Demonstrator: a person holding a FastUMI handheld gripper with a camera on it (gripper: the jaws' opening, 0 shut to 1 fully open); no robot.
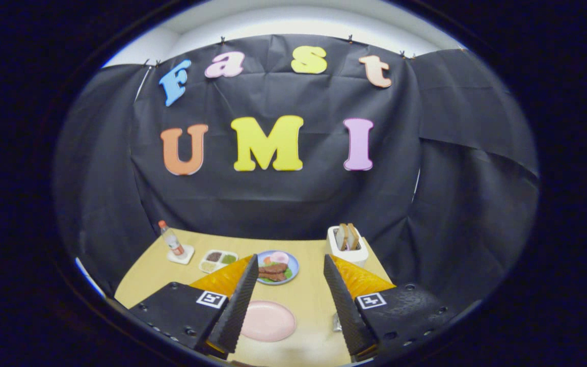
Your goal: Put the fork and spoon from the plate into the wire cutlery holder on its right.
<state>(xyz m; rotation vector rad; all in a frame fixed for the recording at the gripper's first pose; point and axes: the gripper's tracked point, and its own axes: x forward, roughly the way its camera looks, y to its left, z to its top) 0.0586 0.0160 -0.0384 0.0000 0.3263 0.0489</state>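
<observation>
My gripper [290, 258] is open and held high above the wooden table [309, 293], with nothing between its fingers. Below, a pale pink plate [269, 321] lies between them, nearer the left finger [237, 300], which hides its left rim. The part of the plate that I see looks plain pink. A small shiny metal piece [337, 322] peeks out at the inner side of the right finger [344, 300]; most of it is hidden and I cannot tell what it is.
Beyond the fingertips sits a blue plate of food [277, 267]. A white toaster with bread slices [347, 243] stands at the far right. Far left are a white compartment tray [218, 260] and a bottle on a coaster [172, 241]. Black cloth walls enclose the table.
</observation>
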